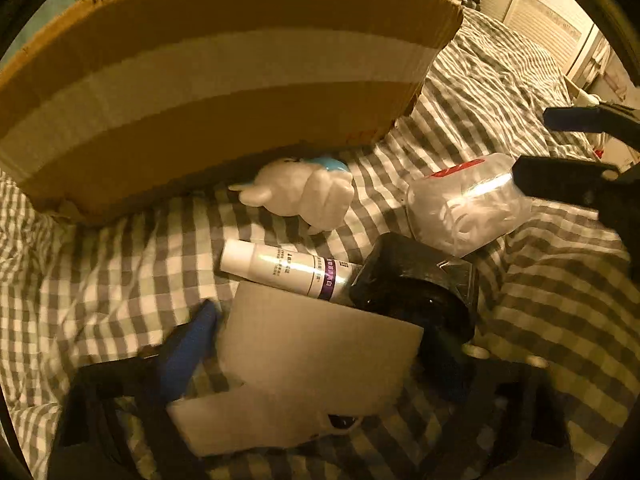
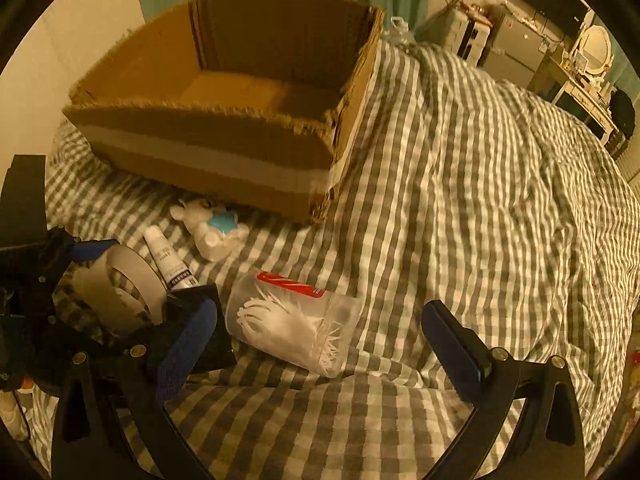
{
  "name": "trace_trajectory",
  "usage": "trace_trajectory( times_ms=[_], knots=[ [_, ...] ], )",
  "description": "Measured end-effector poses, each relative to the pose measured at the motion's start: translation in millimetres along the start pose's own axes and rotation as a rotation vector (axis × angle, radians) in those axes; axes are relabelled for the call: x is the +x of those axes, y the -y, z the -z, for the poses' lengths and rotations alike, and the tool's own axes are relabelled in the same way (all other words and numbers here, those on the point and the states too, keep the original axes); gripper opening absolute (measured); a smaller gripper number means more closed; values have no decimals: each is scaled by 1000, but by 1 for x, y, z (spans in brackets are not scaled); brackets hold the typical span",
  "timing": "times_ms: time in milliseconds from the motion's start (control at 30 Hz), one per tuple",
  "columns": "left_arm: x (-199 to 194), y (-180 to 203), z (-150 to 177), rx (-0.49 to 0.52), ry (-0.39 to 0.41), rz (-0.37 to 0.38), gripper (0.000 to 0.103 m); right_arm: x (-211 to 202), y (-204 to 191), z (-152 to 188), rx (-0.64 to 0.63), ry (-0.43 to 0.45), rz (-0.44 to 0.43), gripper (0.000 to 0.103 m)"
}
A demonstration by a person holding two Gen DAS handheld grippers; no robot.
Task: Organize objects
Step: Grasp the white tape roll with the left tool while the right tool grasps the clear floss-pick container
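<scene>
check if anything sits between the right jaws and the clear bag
Nothing visible does. The right gripper is open with the clear bag lying just ahead on the checked cover; only bare cover lies between.

Cloth, cardboard, plastic under my grippers

Matt checked bedcover (image 2: 440,200); rough-edged cardboard box (image 2: 224,128); glossy white tube (image 1: 288,270); clear, probably plastic, tub (image 2: 296,320).

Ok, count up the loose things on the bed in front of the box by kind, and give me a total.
Tape roll: 1
White tube: 1
White toy figure: 1
Clear plastic container: 1
Black box: 1
Total: 5, all outside the cardboard box
</scene>
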State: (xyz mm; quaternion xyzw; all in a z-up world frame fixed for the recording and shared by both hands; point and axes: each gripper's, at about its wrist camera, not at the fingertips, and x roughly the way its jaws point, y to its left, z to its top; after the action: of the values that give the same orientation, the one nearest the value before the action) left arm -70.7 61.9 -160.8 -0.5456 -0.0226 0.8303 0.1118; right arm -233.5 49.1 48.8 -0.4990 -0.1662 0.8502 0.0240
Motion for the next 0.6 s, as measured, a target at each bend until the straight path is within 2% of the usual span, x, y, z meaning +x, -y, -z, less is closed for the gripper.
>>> trace_trajectory(
  times_ms=[100, 300, 400, 467, 533, 567, 600],
  knots=[
    [-5, -2, 2, -15, 30, 9, 84, 12, -3, -1, 33, -47, -4, 103],
    [-32, -11, 6, -79, 162, -62, 84, 31, -3, -2, 132, -111, -17, 103],
    [-42, -18, 4, -116, 203, -81, 84, 38, -4, -2, 175, -132, -27, 103],
    [-47, -24, 5, -185, 238, -95, 84, 43, -6, -3, 187, -145, -24, 103],
    [-51, -32, 4, -214, 247, -105, 84, 50, -9, -3, 188, -162, -10, 103],
    [-51, -35, 5, -308, 287, -128, 84, 53, -11, -4, 182, -165, 9, 103],
    [-51, -36, 6, -316, 288, -128, 84, 56, -13, -4, 176, -169, 24, 103]
  ],
)
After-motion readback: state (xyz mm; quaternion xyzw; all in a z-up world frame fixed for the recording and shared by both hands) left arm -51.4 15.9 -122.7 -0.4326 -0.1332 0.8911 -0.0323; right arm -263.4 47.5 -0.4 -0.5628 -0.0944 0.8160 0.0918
